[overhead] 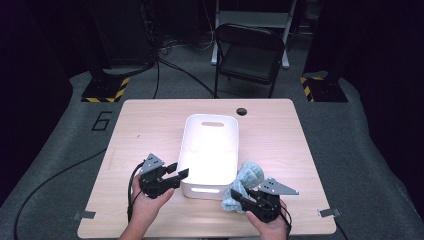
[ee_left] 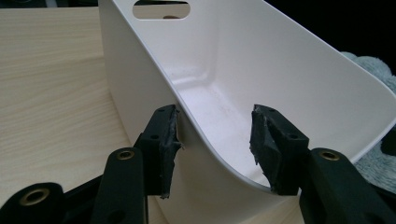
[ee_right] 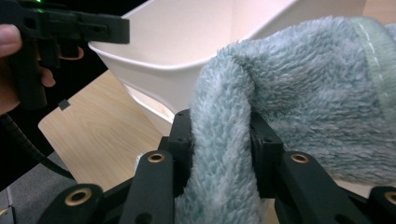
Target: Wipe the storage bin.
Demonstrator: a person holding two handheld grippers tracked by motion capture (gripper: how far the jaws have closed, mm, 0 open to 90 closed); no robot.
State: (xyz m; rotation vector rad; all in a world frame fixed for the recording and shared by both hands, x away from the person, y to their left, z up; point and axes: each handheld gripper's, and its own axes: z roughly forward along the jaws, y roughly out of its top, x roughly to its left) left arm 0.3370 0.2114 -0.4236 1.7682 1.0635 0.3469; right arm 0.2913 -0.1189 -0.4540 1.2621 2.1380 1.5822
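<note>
A fold of fluffy pale blue-green fleece cloth is pinched between the jaws of the right tongs, which are clamped on it just beside the near right corner of the white rounded plastic tub. The left tongs are held wide apart astride the tub's near left rim, one jaw outside the wall and one inside, with nothing pressed between them. The tub is stood in the middle of the light wooden surface, and the cloth is draped against its outer wall.
</note>
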